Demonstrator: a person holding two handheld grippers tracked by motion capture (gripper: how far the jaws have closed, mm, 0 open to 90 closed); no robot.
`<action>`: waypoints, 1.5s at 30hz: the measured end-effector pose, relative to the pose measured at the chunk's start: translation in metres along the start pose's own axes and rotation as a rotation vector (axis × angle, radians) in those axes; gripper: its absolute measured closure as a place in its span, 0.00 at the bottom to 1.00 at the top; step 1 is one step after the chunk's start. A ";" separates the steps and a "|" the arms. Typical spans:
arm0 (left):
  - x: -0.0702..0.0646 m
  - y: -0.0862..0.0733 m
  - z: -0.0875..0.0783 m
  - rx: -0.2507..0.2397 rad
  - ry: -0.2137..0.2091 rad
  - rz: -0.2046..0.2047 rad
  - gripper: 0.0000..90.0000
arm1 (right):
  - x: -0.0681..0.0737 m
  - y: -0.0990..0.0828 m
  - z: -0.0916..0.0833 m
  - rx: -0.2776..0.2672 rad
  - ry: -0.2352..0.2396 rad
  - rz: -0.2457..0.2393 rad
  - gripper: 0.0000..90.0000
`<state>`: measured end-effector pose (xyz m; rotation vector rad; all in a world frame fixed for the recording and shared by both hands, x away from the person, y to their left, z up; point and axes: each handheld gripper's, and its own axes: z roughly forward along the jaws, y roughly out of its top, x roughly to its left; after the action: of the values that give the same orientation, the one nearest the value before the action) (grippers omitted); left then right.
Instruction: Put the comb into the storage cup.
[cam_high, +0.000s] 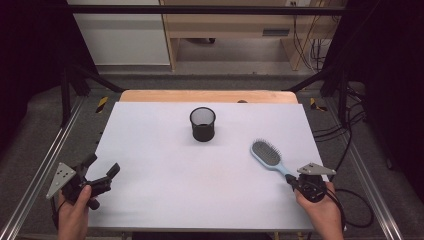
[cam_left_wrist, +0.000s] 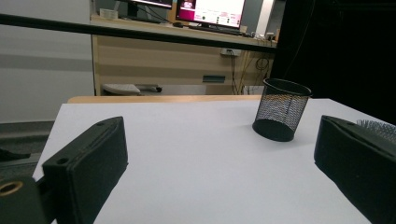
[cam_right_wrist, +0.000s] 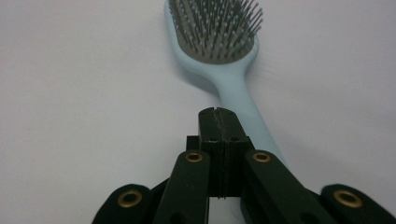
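A black mesh pen cup (cam_high: 203, 124) stands upright mid-desk (cam_high: 150, 150), well apart from the light-blue hairbrush (cam_high: 267, 156), which lies bristles-up at the right. The right gripper (cam_right_wrist: 218, 116), jaws pressed together, sits over the brush handle. The left gripper (cam_high: 102, 172) rests spread wide.
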<state>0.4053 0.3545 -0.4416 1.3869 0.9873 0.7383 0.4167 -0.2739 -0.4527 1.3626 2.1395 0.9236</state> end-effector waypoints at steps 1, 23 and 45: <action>0.000 0.000 0.000 0.003 0.002 -0.001 0.03 | -0.002 0.005 -0.001 0.003 -0.005 -0.008 0.97; -0.008 -0.002 0.003 0.042 0.015 0.014 0.03 | -0.031 0.075 0.022 0.134 0.015 -0.103 0.52; -0.008 -0.003 0.005 0.050 0.009 0.022 0.03 | -0.025 0.055 0.047 0.257 0.052 -0.110 0.09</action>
<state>0.4058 0.3452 -0.4437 1.4408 1.0056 0.7410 0.4925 -0.2666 -0.4443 1.3334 2.4125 0.6658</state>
